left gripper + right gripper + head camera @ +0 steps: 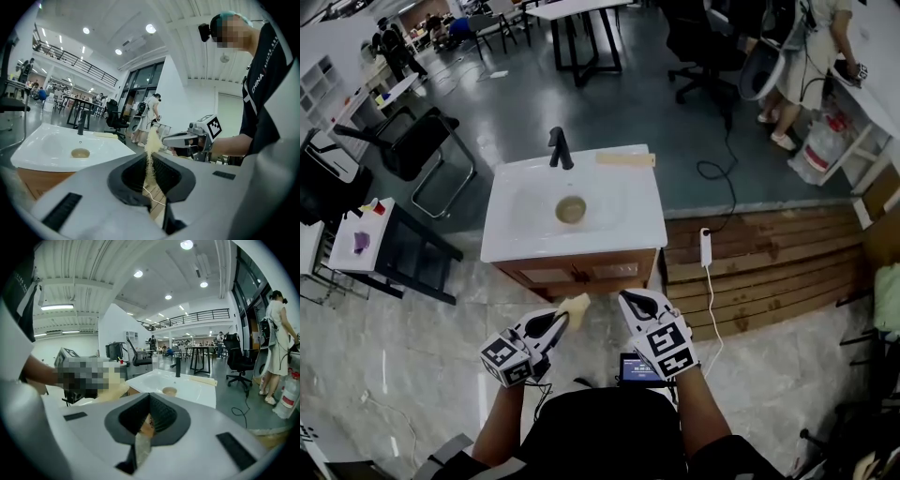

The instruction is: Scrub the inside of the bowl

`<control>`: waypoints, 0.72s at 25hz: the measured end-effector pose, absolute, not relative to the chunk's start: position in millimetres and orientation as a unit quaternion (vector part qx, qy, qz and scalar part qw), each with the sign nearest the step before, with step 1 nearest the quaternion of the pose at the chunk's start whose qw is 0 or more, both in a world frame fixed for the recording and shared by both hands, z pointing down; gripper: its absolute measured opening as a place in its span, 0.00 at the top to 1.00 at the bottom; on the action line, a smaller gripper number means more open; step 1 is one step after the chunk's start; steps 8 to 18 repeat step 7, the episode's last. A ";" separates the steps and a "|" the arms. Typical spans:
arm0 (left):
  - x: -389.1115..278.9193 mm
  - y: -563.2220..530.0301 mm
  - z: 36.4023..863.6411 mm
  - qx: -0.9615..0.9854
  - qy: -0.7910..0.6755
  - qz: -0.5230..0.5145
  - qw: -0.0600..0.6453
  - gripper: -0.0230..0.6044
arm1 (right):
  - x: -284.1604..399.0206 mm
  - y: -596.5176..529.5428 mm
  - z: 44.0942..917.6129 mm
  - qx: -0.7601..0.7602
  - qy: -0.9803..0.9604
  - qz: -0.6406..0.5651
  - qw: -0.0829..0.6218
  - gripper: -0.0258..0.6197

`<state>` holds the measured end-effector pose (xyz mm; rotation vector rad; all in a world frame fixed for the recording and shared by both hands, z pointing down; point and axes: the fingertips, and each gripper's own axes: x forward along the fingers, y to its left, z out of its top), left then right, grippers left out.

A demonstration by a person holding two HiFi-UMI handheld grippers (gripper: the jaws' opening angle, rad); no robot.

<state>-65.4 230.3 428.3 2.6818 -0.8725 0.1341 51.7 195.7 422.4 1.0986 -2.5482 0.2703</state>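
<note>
The sink (pixel 502 246) is white, on a brown wood cabinet (pixel 581 273). In its basin is a tan bowl (pixel 571 209), behind that a black tap (pixel 560 148). In front of the sink, the sponge (pixel 576 307) is pale yellow. The left gripper (pixel 563 317) and right gripper (pixel 628 300) are pale grey with dark grey ribbed fingers (pixel 166 173) and black-and-white square markers (pixel 664 349). Right of the sink are brown planks (pixel 769 262); the floor (pixel 609 112) beyond is dark grey.
</note>
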 end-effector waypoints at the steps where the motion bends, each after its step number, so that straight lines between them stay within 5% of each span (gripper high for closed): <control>1: -65.8 229.6 428.4 0.938 -0.305 0.046 0.158 0.93 | 51.9 195.2 423.0 0.388 -0.900 0.094 0.178 0.95; 18: -67.9 225.0 427.7 0.938 -0.305 0.043 0.158 0.93 | 48.5 188.6 418.5 0.389 -0.900 0.090 0.174 0.95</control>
